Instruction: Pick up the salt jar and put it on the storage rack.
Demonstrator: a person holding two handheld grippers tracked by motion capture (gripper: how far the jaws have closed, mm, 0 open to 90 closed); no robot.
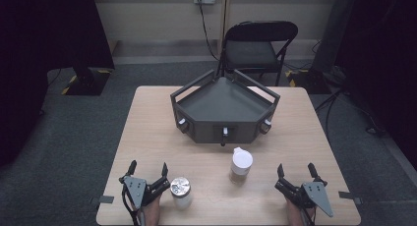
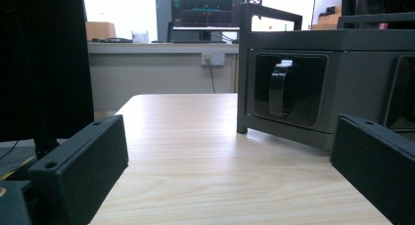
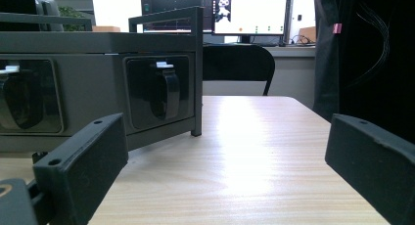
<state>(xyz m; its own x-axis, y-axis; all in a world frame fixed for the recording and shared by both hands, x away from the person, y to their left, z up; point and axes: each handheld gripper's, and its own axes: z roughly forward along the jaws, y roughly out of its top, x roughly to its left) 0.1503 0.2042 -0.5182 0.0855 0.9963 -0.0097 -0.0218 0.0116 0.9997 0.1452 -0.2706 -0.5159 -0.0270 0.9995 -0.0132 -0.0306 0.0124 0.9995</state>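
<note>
My left gripper (image 1: 148, 168) rests at the table's near left, jaws wide apart and empty; in the left gripper view (image 2: 230, 171) bare wood lies between them. A clear jar with a shiny metal lid (image 1: 180, 191) stands just right of it. My right gripper (image 1: 296, 170) sits at the near right, open too, holding nothing (image 3: 225, 171). A jar with a white lid (image 1: 241, 164) stands mid-table between the grippers, closer to the tray stand. The dark grey tray stand (image 1: 223, 109) occupies the table's far half, its front faces set with camera-like recesses (image 2: 288, 88) (image 3: 159, 90).
The wooden table (image 1: 147, 132) has bare room at its left and right sides. A black folding chair (image 1: 255, 46) stands behind the table. Dark curtains hang at both sides, and cables run over the carpet at the right.
</note>
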